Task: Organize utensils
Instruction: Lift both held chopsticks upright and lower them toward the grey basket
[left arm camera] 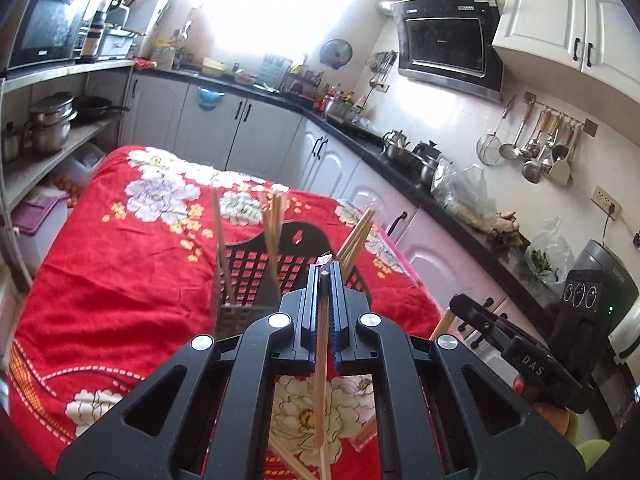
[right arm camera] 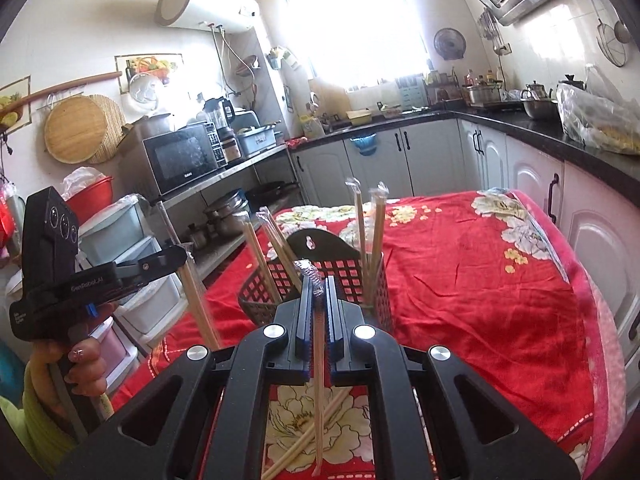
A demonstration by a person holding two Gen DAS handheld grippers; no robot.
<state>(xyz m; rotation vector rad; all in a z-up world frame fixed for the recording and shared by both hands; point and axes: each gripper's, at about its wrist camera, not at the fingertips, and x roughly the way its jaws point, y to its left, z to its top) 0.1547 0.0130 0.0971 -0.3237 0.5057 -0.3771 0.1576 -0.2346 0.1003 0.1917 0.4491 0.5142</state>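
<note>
Left wrist view: your left gripper [left arm camera: 325, 270] is clenched on one wrapped chopstick [left arm camera: 321, 354], held along the fingers so it can drop tip-down into the black basket [left arm camera: 262, 270] just beyond, mid-table on the red cloth [left arm camera: 120, 272].

Right wrist view: right gripper [right arm camera: 319, 280] likewise clamps a chopstick [right arm camera: 318, 380]. Basket [right arm camera: 320, 270] is just ahead, sticks upright in it; loose ones lie near, under the fingers.
</note>
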